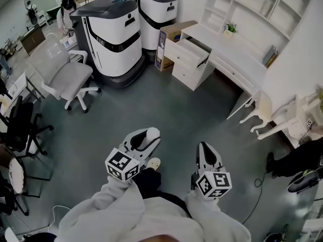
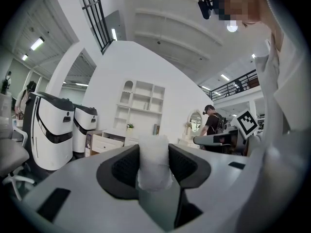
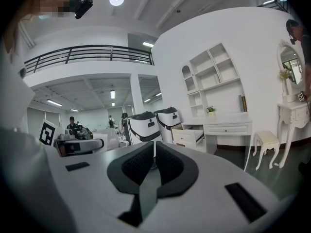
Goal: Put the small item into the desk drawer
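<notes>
Open grey floor (image 1: 166, 105) before the white desk (image 1: 222, 47), drawer (image 1: 199, 52) edge jutting open. Well short of the desk, pinched in the left tool (image 2: 154, 152): small white crumpled wad (image 2: 154, 164). Right tool (image 3: 153, 154) pressed together, empty.

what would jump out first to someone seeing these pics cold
The left gripper pinches a small white item between its jaws, while the right gripper beside it has its jaws together on nothing. Across the grey floor stand two big white-and-black machines at the upper left. To their right is a white desk with one drawer pulled open.
</notes>
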